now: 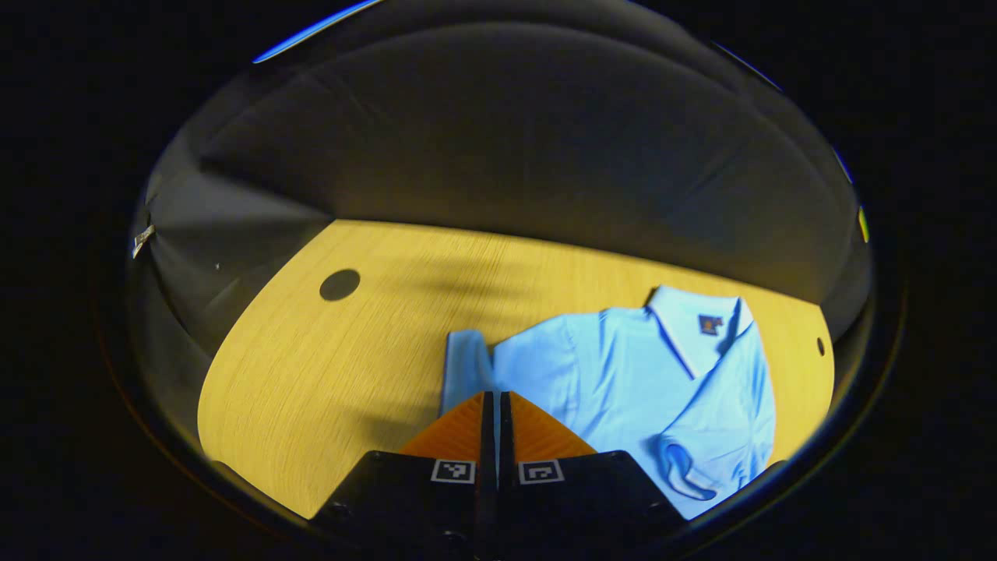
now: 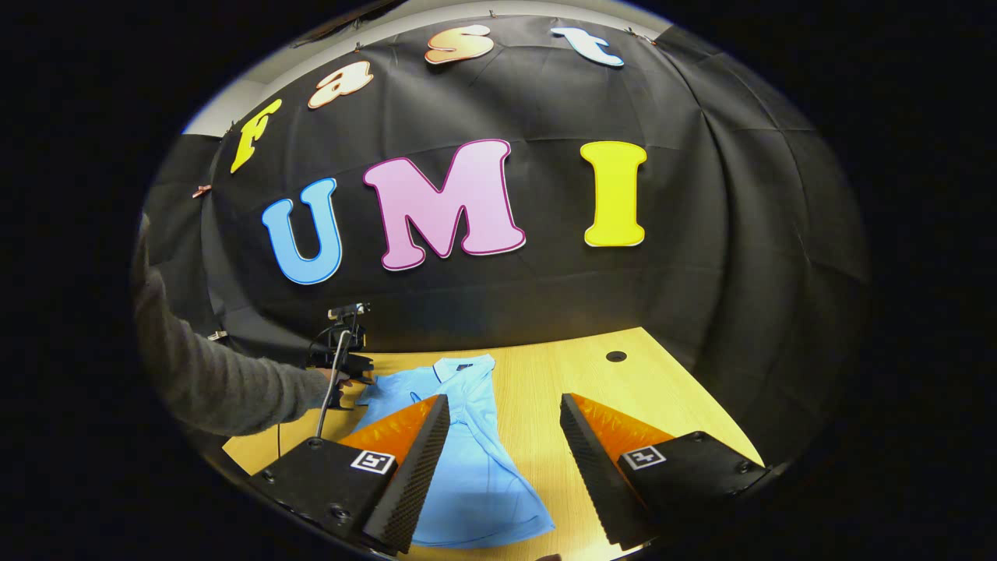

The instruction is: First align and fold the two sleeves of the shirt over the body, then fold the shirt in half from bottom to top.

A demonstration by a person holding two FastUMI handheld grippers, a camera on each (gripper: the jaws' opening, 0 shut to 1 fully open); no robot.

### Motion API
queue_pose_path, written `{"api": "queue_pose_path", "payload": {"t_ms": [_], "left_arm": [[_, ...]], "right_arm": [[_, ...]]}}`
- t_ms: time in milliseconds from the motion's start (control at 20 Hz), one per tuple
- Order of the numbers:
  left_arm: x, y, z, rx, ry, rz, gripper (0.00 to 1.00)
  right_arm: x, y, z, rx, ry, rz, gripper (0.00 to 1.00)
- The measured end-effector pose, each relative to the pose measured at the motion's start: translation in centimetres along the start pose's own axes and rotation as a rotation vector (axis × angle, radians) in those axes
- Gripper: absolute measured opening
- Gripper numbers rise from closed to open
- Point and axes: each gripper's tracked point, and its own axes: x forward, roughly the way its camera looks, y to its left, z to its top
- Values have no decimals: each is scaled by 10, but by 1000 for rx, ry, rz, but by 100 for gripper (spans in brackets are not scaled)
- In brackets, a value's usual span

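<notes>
- While the shirt [image 1: 623, 374] is lying flat on the table [image 1: 327, 374], the left gripper [image 1: 495, 401] is pinching its sleeve [image 1: 466, 362], likely for folding.
- Right gripper [image 2: 505, 436] is hovering released, probably waiting.

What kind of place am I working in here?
Likely a staged recording booth, not a home: a black cloth wall drapes behind a bare wooden table with a cable hole, and a single blue shirt is laid out for folding.
</notes>
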Motion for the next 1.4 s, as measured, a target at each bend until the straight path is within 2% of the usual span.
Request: {"api": "queue_pose_path", "payload": {"t_ms": [200,350,500,550,750,850,1000,1100,1350,1400], "left_arm": [[-35,-52,20,63,-104,-137,6],[-30,-45,8,69,-59,-99,6],[-7,-9,-11,86,-1,27,6],[0,-1,-14,75,8,46,14],[13,26,-32,81,74,124,100],[21,40,-40,76,93,172,97],[28,35,-45,-3,102,140,99],[28,29,-46,-33,110,108,96],[25,11,-44,-78,102,23,7],[26,13,-46,-73,105,21,6]], "right_arm": [[0,2,-1,9,1,16,90],[-2,0,-2,7,1,22,89],[-3,-2,-9,10,14,23,90],[-4,-3,-12,10,23,24,90],[-1,-11,-17,14,38,18,90],[0,-12,-22,23,51,18,90],[3,-13,-25,26,60,17,89],[4,-13,-25,29,63,20,89],[4,-13,-26,29,64,24,90],[3,-13,-27,28,67,25,89]]}}
